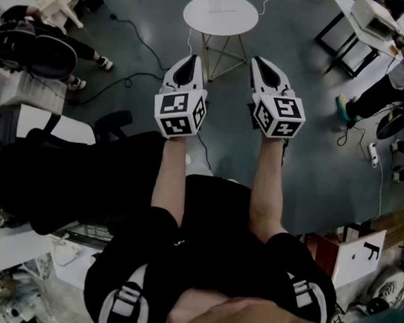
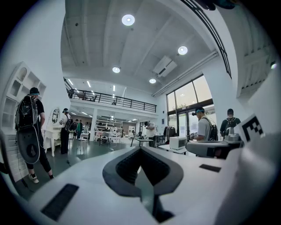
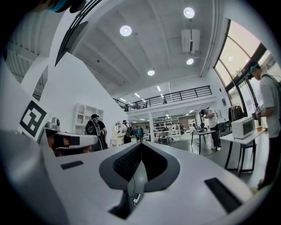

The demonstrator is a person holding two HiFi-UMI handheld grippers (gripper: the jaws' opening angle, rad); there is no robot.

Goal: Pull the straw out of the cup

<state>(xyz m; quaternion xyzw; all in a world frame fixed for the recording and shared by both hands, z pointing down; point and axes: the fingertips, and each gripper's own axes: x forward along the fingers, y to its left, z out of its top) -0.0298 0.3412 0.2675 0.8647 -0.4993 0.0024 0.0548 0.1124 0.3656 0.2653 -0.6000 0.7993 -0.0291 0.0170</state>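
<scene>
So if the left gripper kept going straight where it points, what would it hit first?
Nothing nearby, it seems. The left gripper, fingers together, points level into open room, toward a far-off dark table. The round white table in the head view looks lower and slightly right, though depth is unclear.

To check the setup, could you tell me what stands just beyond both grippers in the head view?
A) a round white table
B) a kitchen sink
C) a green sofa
A: a round white table stands just ahead of the left gripper and the right gripper.
</scene>
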